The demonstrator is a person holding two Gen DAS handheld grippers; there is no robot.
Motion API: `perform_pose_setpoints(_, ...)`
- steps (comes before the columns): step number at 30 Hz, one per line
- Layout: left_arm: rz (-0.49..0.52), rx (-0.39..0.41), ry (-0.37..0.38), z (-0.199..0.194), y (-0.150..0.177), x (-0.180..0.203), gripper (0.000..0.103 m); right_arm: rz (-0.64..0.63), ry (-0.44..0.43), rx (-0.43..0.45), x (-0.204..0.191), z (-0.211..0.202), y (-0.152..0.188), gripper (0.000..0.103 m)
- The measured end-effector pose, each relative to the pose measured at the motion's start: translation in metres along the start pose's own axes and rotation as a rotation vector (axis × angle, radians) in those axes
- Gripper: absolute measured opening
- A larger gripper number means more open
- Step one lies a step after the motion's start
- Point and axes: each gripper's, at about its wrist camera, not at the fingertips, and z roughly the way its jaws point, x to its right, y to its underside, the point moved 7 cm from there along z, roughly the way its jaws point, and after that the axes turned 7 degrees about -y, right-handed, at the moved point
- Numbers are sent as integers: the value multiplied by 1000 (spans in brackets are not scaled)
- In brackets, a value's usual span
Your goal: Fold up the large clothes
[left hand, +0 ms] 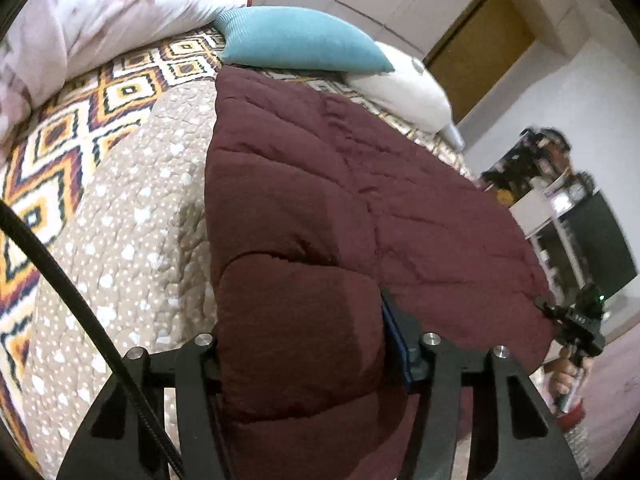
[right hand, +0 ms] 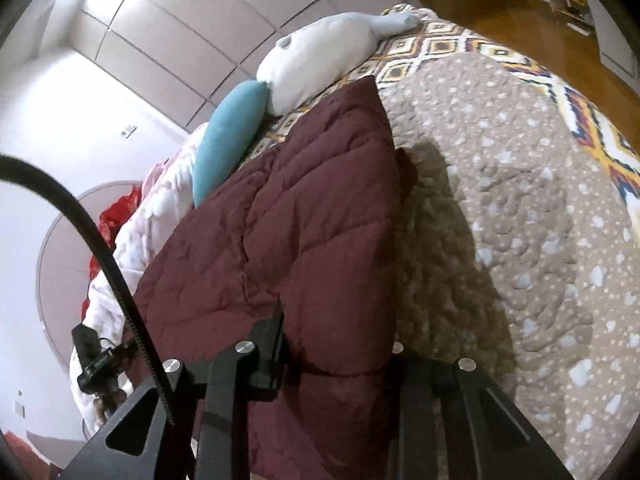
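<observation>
Two wrist-mounted fisheye cameras look down their own gripper fingers, angled downward, close over a maroon quilt (left hand: 320, 200) on a bed. The left view faces toward the teal cushion (left hand: 304, 40) and doorway; the right view faces the wardrobe wall. Both share the quilt, cushion and white pillow (right hand: 320, 56).

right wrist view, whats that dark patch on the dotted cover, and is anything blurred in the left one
Right wrist view: the dark patch is a shadow on the dotted cover, beside the maroon quilt. Left wrist view: the quilt is sharp; the shelves at the right edge are smeared, and the fisheye bends the edges.
</observation>
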Motion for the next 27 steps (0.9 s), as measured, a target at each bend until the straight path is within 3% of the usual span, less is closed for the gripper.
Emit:
perform_pose_setpoints(2, 5, -44, -68, 19, 5, -4, 67, 47, 38, -25, 18, 13, 9, 30)
perform_pose_setpoints(4, 3, -58, -134, 30, 10, -9, 78, 83, 76, -44, 33, 27, 18, 45)
perform_pose_setpoints(6, -10, -49, -137, 25, 11, -11, 79, 105, 110, -27, 39, 29, 20, 57)
perform_pose_setpoints(10, -11, 15, -190, -11, 13, -9, 79, 97, 178, 23, 27, 5, 13, 61)
perform_pose_setpoints(14, -12, 111, -253, -59, 20, -9, 79, -29, 262, 135, -8, -47, 8, 63)
perform_pose_setpoints(18, 18, 191, -357, -96, 35, -7, 79, -133, 305, 190, -47, -77, 18, 63)
perform_pose_setpoints(22, 69, 267, -444, -125, 58, 7, 79, -206, 284, 159, -81, -63, 40, 63)
perform_pose_setpoints(27, 128, 316, -485, -142, 84, 27, 79, -275, 272, 45, -111, 2, 69, 63)
